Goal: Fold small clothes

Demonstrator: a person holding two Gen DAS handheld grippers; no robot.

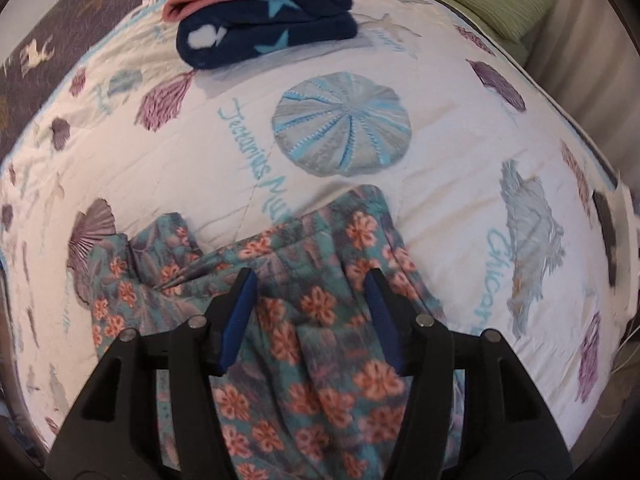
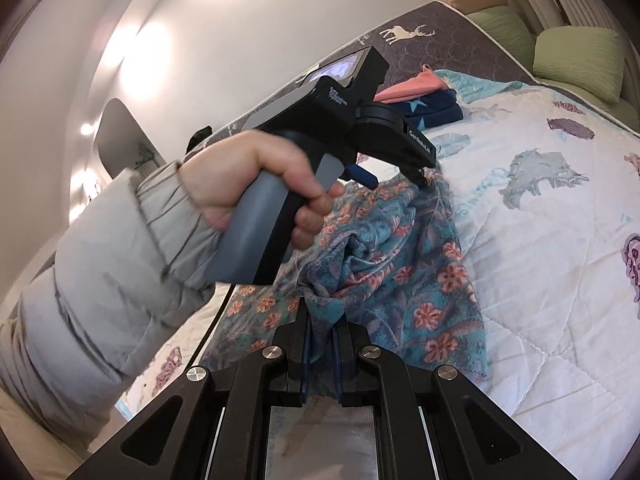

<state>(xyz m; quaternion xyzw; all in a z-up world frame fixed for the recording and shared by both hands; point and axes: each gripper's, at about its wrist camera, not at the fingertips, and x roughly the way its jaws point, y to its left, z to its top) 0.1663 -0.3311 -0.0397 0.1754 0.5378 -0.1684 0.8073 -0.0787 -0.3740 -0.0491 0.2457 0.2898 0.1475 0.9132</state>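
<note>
Big seashell quilt underneath, floral garment bunched at 6 o'clock, folded pile up at 12. Right gripper is clamped on a cloth edge; left gripper hangs spread over it, gripping nothing. Looks mid-spread: next, the left needs a corner.
</note>
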